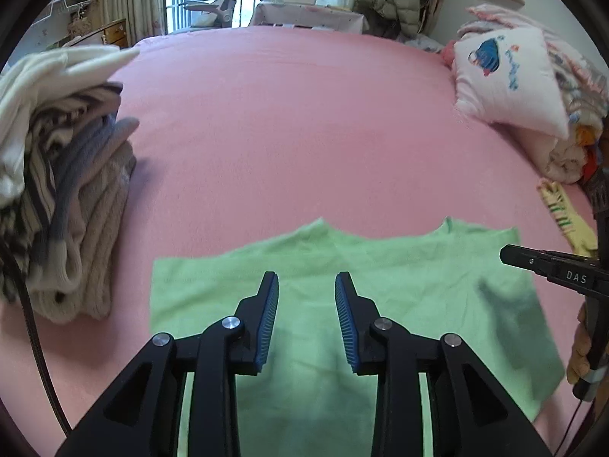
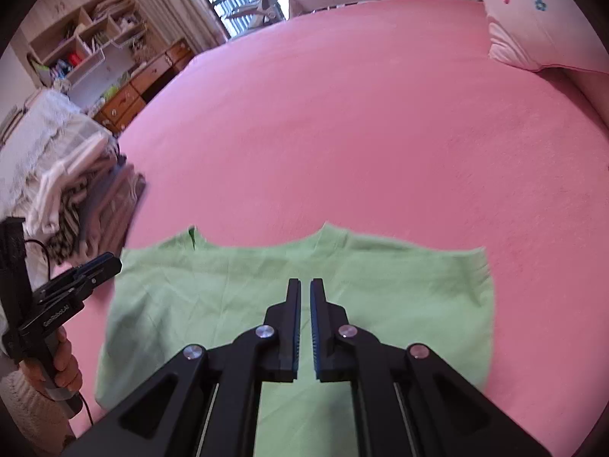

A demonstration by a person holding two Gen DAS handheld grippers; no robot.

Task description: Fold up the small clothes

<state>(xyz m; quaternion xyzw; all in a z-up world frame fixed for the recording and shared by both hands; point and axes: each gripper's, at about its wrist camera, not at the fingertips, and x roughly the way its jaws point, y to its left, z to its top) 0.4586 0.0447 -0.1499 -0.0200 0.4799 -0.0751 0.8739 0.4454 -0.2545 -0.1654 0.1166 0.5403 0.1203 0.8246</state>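
A light green small shirt (image 1: 380, 285) lies spread flat on the pink bed sheet (image 1: 285, 133), neckline toward the far side. It also shows in the right wrist view (image 2: 228, 297). My left gripper (image 1: 306, 282) hovers over the shirt's middle, jaws apart and empty. My right gripper (image 2: 304, 285) hovers over the shirt near its neckline, jaws almost closed with a thin gap, holding nothing. The right gripper's tip shows in the left wrist view (image 1: 510, 255) at the shirt's right sleeve. The left gripper shows in the right wrist view (image 2: 102, 266) at the shirt's left edge.
A stack of folded grey, striped and white clothes (image 1: 64, 198) sits on the bed at left, also in the right wrist view (image 2: 83, 198). A white printed pillow (image 1: 506, 76) and bedding lie at right. A yellow striped garment (image 1: 563, 221) lies near the right edge.
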